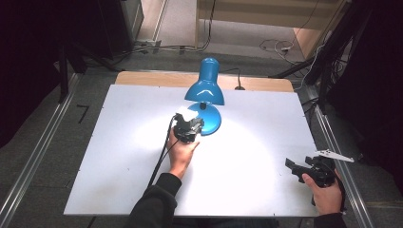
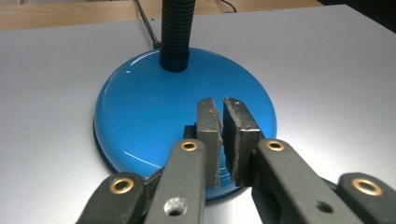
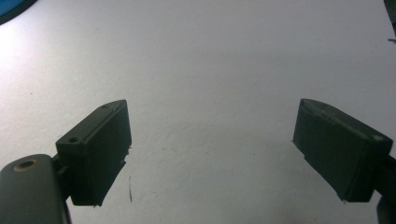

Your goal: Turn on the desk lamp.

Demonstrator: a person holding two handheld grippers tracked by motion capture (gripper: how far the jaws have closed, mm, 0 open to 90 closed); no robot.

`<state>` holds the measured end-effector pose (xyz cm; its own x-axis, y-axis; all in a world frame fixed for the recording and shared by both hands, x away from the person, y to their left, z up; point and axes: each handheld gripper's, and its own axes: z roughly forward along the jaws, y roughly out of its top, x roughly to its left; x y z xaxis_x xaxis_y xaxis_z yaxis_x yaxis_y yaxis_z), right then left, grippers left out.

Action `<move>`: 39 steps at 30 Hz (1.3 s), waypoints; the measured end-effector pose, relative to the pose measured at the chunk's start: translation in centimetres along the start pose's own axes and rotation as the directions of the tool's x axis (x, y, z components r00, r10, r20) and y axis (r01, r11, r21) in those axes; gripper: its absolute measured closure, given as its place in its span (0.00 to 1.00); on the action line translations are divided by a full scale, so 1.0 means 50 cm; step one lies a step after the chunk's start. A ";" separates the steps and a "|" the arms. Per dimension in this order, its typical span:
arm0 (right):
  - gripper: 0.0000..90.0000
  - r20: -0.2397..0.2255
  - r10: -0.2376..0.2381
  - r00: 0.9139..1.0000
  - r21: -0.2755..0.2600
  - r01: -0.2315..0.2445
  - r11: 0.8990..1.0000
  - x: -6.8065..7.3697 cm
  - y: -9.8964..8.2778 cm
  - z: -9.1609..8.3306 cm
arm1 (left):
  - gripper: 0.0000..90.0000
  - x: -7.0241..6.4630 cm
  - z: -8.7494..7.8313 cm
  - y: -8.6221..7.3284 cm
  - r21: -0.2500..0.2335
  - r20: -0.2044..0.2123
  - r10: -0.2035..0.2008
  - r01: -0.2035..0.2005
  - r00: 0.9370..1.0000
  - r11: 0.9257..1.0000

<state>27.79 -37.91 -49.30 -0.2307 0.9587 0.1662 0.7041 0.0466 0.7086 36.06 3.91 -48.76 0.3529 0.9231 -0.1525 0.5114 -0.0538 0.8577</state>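
High view: your left hand (image 1: 182, 153) holds the left gripper (image 1: 189, 127) at the near edge of the glossy blue round lamp base (image 1: 212, 119), mid-table on the white tabletop (image 1: 119, 152); your right hand (image 1: 327, 190) holds the right gripper (image 1: 297, 170) well apart, near the table's right edge.

Lamp from above: a blue metal desk lamp whose bell-shaped shade (image 1: 205, 85) hangs over the far part of the base, with a bright pool of light on the white surface around your left gripper.

Left gripper view: what the overhead hides under the shade, you see here, a black ribbed flexible neck (image 2: 176, 28) rising upright from the blue base (image 2: 144, 112), and a thin dark cord (image 2: 146, 23) running off behind it towards the wooden strip (image 2: 70, 14) at the far edge.

Left claw: jaws drawn almost together, pads (image 2: 210, 135) separated by a thin slit with nothing visible between them, tips over the near right part of the base; contact with the base cannot be told.

Right gripper view: bare white tabletop (image 3: 210, 70), with a sliver of the blue lamp base (image 3: 11, 8) in the upper left corner.

Right claw: your right gripper (image 3: 212, 154) has its jaws spread wide, empty, over the table.
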 end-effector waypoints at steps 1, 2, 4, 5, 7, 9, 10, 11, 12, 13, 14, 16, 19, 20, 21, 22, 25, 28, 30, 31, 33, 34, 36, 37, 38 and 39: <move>0.11 0.000 0.000 1.000 0.000 0.000 1.000 0.000 0.000 0.000 | 0.90 0.000 -0.003 0.000 -0.003 0.005 0.000 0.000 1.000 1.000; 0.11 0.000 0.000 1.000 0.000 0.000 1.000 0.000 0.000 0.000 | 0.90 0.001 -0.007 0.001 -0.003 0.011 -0.004 0.004 1.000 1.000; 0.11 0.001 0.002 1.000 -0.002 -0.002 1.000 0.001 0.000 -0.001 | 0.81 0.005 -0.013 0.001 0.000 0.029 -0.018 0.018 0.999 1.000; 0.11 0.001 0.002 1.000 -0.002 -0.002 1.000 0.001 0.000 -0.001 | 0.81 0.006 -0.017 0.000 0.000 0.030 -0.016 0.016 0.999 1.000; 0.11 0.002 0.003 1.000 0.000 -0.003 1.000 0.001 0.000 -0.001 | 0.75 0.008 -0.025 -0.002 -0.009 0.032 -0.017 0.017 0.999 1.000; 0.11 0.002 0.001 1.000 -0.001 -0.001 1.000 0.002 0.000 -0.001 | 0.66 0.011 -0.034 -0.006 -0.014 0.033 -0.011 0.011 0.999 1.000; 0.11 0.002 0.001 1.000 0.000 -0.001 1.000 0.002 0.000 -0.001 | 0.62 0.013 -0.038 -0.009 -0.019 0.030 -0.007 0.007 1.000 1.000; 0.11 0.002 0.000 1.000 0.000 0.000 1.000 0.002 0.000 -0.001 | 0.58 0.014 -0.042 -0.011 -0.019 0.025 -0.002 0.003 1.000 1.000; 0.11 0.002 0.000 1.000 0.000 0.000 1.000 0.002 0.000 -0.001 | 0.55 0.017 -0.046 -0.014 -0.025 0.022 0.001 -0.001 1.000 1.000; 0.11 0.002 -0.003 1.000 0.001 0.003 1.000 0.002 0.000 0.000 | 0.52 0.021 -0.051 -0.017 -0.022 0.018 0.000 0.000 1.000 1.000; 0.11 0.002 -0.003 1.000 0.001 0.003 1.000 0.003 0.000 0.000 | 0.48 0.024 -0.054 -0.019 -0.020 0.018 -0.007 0.007 1.000 1.000; 0.11 0.002 -0.003 1.000 0.003 0.003 1.000 0.004 0.000 0.000 | 0.45 0.033 -0.061 -0.024 -0.016 0.013 -0.008 0.008 1.000 1.000; 0.11 0.005 -0.004 1.000 0.003 0.004 1.000 0.005 0.000 0.000 | 0.41 0.045 -0.070 -0.028 -0.006 0.006 -0.016 0.016 1.000 1.000; 0.11 0.005 -0.004 1.000 0.003 0.004 1.000 0.005 0.000 0.000 | 0.41 0.048 -0.073 -0.030 -0.006 0.003 -0.017 0.017 1.000 1.000; 0.11 0.004 -0.007 1.000 0.002 0.007 1.000 0.006 0.000 0.001 | 0.41 0.051 -0.076 -0.032 -0.010 0.002 -0.019 0.019 1.000 1.000; 0.11 0.004 -0.004 1.000 0.005 0.003 1.000 0.007 -0.001 0.000 | 0.40 0.054 -0.079 -0.033 -0.010 0.002 -0.021 0.021 1.000 1.000; 0.11 0.003 -0.005 1.000 0.007 0.005 1.000 0.007 -0.001 0.002 | 0.38 0.060 -0.087 -0.037 -0.007 -0.005 -0.022 0.022 1.000 1.000; 0.11 0.001 -0.005 1.000 0.008 0.005 1.000 0.008 -0.001 0.001 | 0.37 0.066 -0.093 -0.041 -0.003 -0.015 -0.020 0.020 1.000 1.000; 0.11 0.002 -0.005 1.000 0.007 0.005 1.000 0.008 -0.001 0.001 | 0.36 0.069 -0.095 -0.043 0.004 -0.020 -0.020 0.020 1.000 1.000; 0.11 0.002 -0.005 1.000 0.007 0.005 1.000 0.008 -0.001 0.001 | 0.36 0.071 -0.096 -0.044 0.006 -0.019 -0.020 0.020 1.000 1.000; 0.11 0.001 -0.005 1.000 0.005 0.005 1.000 0.007 -0.001 0.001 | 0.35 0.075 -0.099 -0.047 0.008 -0.023 -0.023 0.023 0.999 1.000; 0.11 0.001 -0.006 1.000 0.005 0.006 1.000 0.007 -0.001 0.000 | 0.35 0.077 -0.100 -0.048 0.008 -0.026 -0.028 0.028 0.999 1.000; 0.11 0.002 -0.004 1.000 0.006 0.004 1.000 0.007 -0.001 0.000 | 0.35 0.079 -0.102 -0.050 0.008 -0.027 -0.032 0.033 0.999 0.999; 0.11 0.002 -0.004 1.000 0.005 0.004 1.000 0.006 -0.001 0.000 | 0.35 0.082 -0.104 -0.050 0.008 -0.028 -0.032 0.032 0.999 0.999; 0.11 0.002 -0.003 1.000 0.005 0.003 1.000 0.006 -0.001 0.000 | 0.35 0.083 -0.106 -0.050 0.008 -0.028 -0.037 0.037 0.999 0.999; 0.11 0.002 -0.003 1.000 0.005 0.003 1.000 0.006 -0.001 0.000 | 0.35 0.085 -0.108 -0.051 0.005 -0.027 -0.039 0.040 0.999 0.999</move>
<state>27.69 -37.61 -49.27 -0.2317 0.9591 0.1628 0.7065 0.0509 0.7059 32.04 10.01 -48.94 0.3110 0.9346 -0.1728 0.5291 -0.0192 0.8484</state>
